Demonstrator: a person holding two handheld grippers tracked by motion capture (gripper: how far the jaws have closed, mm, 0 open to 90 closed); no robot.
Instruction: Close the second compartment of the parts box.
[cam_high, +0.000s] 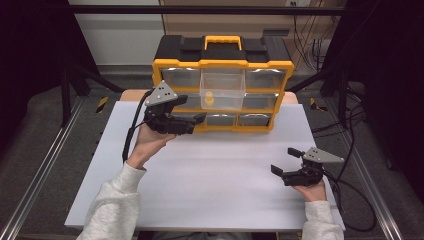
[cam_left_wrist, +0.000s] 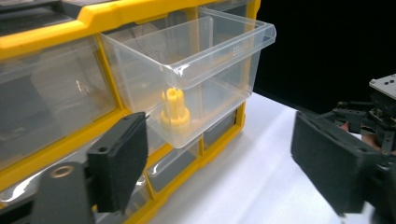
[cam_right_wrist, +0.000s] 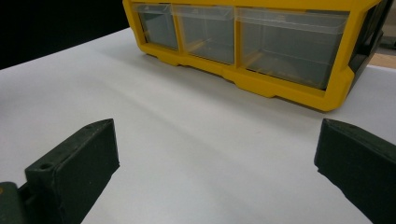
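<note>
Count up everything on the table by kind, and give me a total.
Yellow and black drawer cabinet: 1
Clear drawer pulled out of it: 1
Yellow plastic piece inside that drawer: 1
Hand-held tongs, left and right: 2
Total: 5

white board (cam_high: 210, 180) lies under the left gripper (cam_high: 192, 112) and the right gripper (cam_high: 284, 160). a metal rail (cam_high: 45, 170) runs well left of the left gripper. cables (cam_high: 315, 50) hang far beyond the right gripper.
</note>
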